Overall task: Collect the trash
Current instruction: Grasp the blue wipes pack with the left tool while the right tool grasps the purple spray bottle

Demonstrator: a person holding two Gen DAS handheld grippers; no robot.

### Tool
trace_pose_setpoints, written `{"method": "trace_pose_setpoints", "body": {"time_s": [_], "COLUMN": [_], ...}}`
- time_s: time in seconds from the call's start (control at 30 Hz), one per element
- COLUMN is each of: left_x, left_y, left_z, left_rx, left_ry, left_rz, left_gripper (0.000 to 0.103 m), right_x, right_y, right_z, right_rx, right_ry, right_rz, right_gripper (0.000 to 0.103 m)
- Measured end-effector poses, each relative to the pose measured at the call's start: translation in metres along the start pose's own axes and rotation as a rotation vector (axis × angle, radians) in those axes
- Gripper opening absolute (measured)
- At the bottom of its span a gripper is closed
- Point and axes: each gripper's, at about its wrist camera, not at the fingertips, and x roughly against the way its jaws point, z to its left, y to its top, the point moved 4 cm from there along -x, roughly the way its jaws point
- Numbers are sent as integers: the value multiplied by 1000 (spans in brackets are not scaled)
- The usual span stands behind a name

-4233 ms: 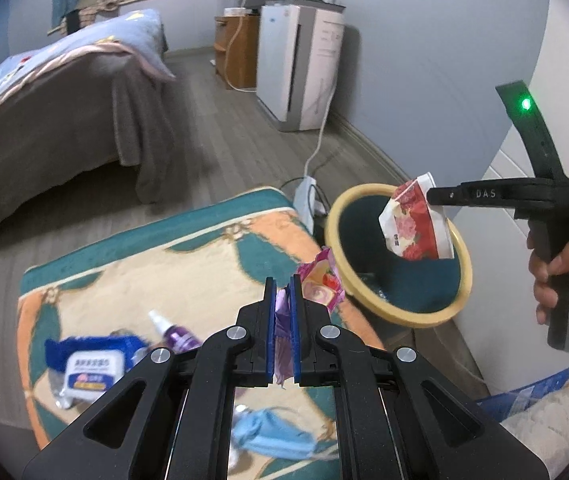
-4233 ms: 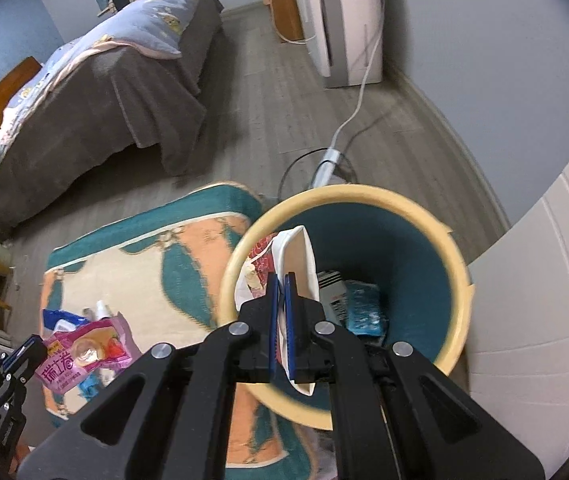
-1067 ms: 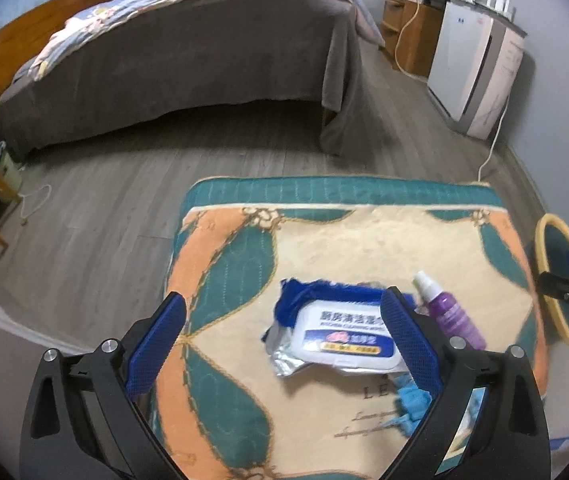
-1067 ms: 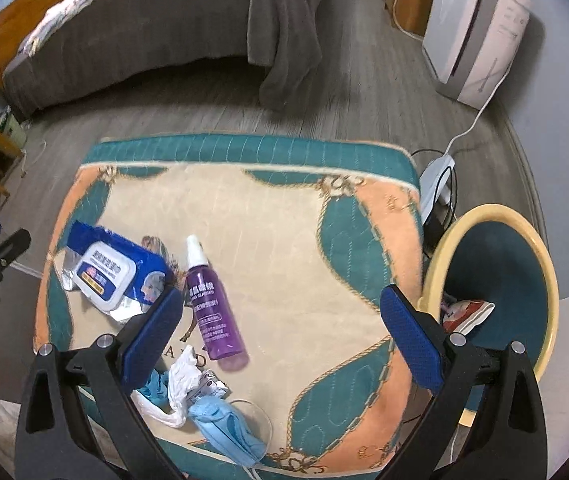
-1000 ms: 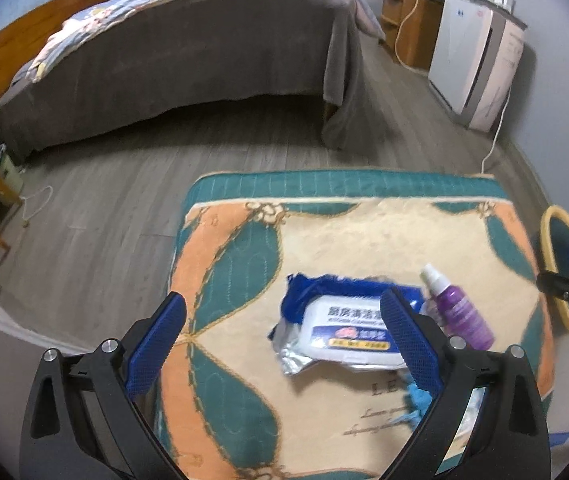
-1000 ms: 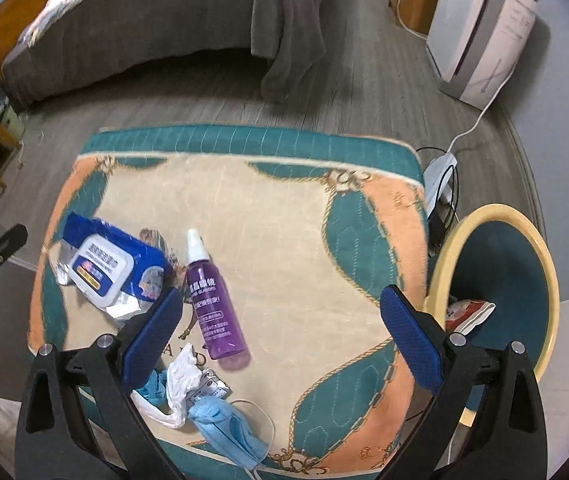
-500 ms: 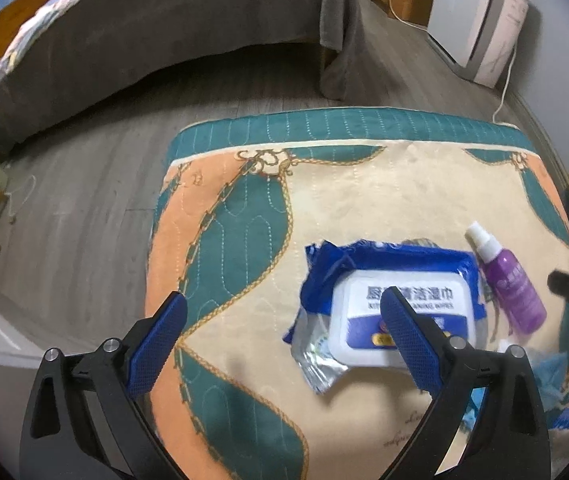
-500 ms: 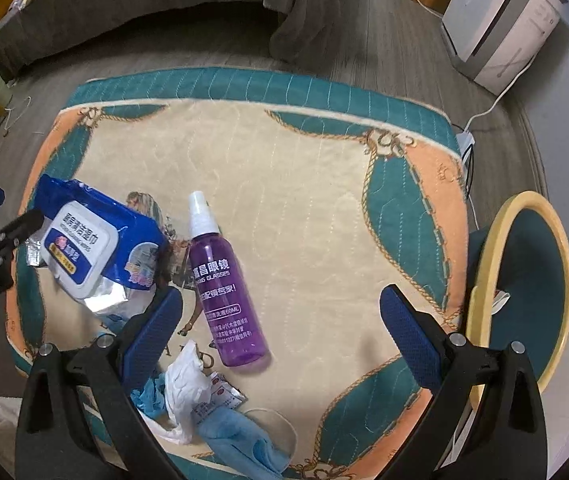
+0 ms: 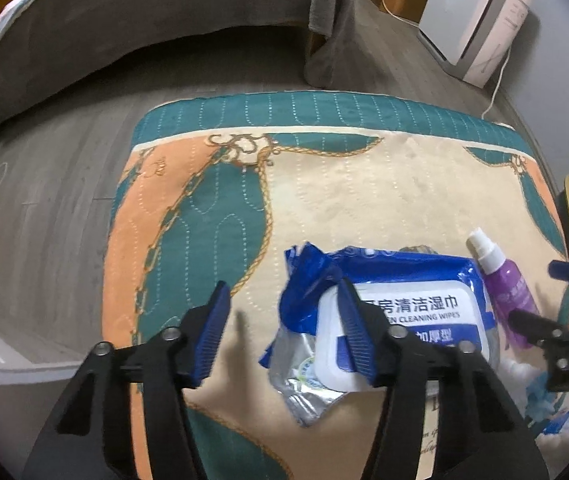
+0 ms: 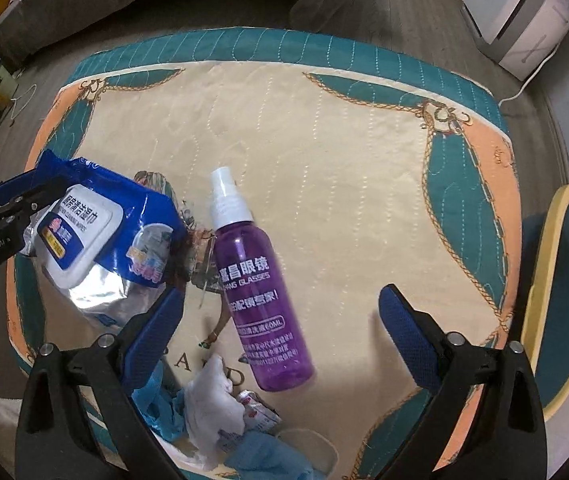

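The left tongs (image 9: 288,332) have just been closing; their jaws are half open around the left end of the blue wet wipes pack (image 9: 400,320), and I cannot tell if they pinch it. The pack lies near the left edge of the rug (image 10: 324,128). The right tongs (image 10: 280,336) are wide open over the purple spray bottle (image 10: 260,288), holding nothing. The trash bin (image 10: 564,300) stands by the rug's right edge.
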Motion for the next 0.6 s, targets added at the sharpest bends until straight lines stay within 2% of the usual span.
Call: {"method": "trace_pose_setpoints", "body": {"time_s": [0.07,0.17,0.2,0.23,0.3,0.4,0.6], "left_x": [-2,-3,-4,-4,-3,3,30], "left_y": [0,1,1,1,1,4,15], "left_z": [-3,-10,-12,-14,-17,-19,-23], "left_rx": [3,-16,-27,-35,-51,-65,-68], "left_ry": [-21,-40,-38,-41,-43,-42,-51], "left_rz": [4,9,12,15,11,-15,-99], "left_gripper": [44,25,19,16,12,10,8], "right_x": [-3,-9,-13,-16,-17,-10,15], "right_y": [0,-4,-7,-11,-14,-13,-11], "right_z": [2,6,8,8,11,12,1], "right_rx": [7,26,35,39,54,48,28], "right_ry": [10,24,34,41,31,60,54], "right_rz": [4,26,45,60,68,61,-1], "right_gripper": [85,66,54,42,34,33,32]}}
